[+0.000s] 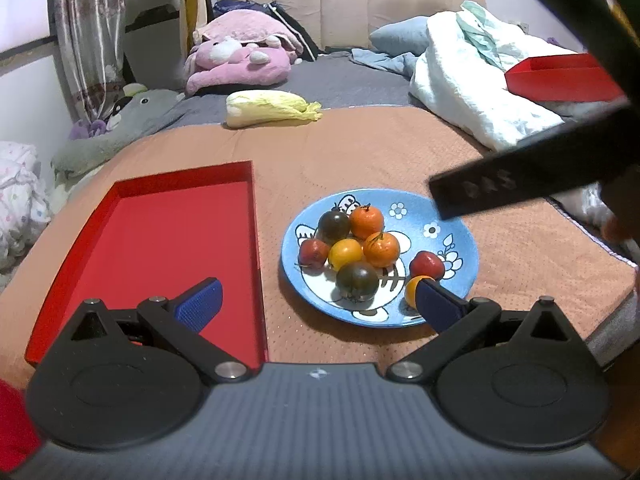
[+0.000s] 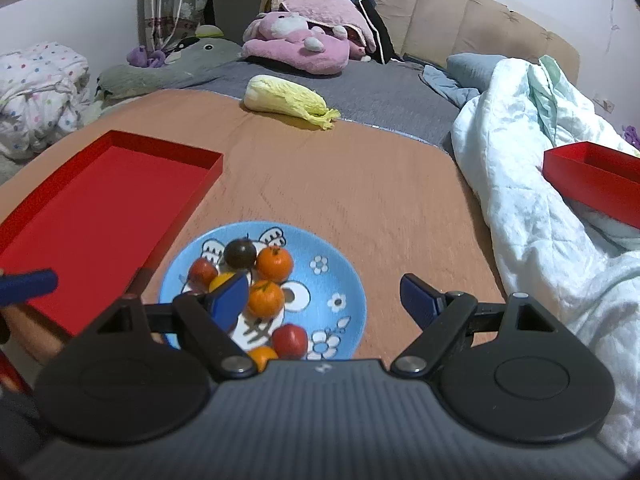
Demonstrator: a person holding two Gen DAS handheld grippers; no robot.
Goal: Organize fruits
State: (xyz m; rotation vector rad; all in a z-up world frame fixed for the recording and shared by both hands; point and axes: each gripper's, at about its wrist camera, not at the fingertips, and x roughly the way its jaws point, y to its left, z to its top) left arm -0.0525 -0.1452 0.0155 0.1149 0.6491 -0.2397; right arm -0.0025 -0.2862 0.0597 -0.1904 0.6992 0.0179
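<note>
A blue plate [image 1: 460, 240] of small fruits is seen at centre right of the left wrist view, beside a red tray [image 1: 160, 232] at lower left on an orange cloth [image 1: 340, 152]. Eight fruits are shown there: two oranges [image 1: 367, 221], two dark tomatoes [image 1: 357, 280], two red ones [image 1: 426, 265] and two yellow ones [image 1: 345, 254], the nearer yellow one partly hidden behind a blue pad. In the right wrist view the plate [image 2: 340, 280] is set at lower centre, and the near dark tomato is hidden behind the gripper. A second red box [image 2: 592, 176] on a white quilt [image 2: 540, 200] is shown more fully at the right edge of that view. A cabbage [image 1: 272, 107] lies at the cloth's far edge in both views. The left gripper [image 1: 316, 304] is held wide, spanning tray and plate rim, nothing between its fingers. The right gripper [image 2: 324, 300] is also held wide, over the plate, with nothing gripped; in the left wrist view it appears only as a black bar entering from the upper right.
</note>
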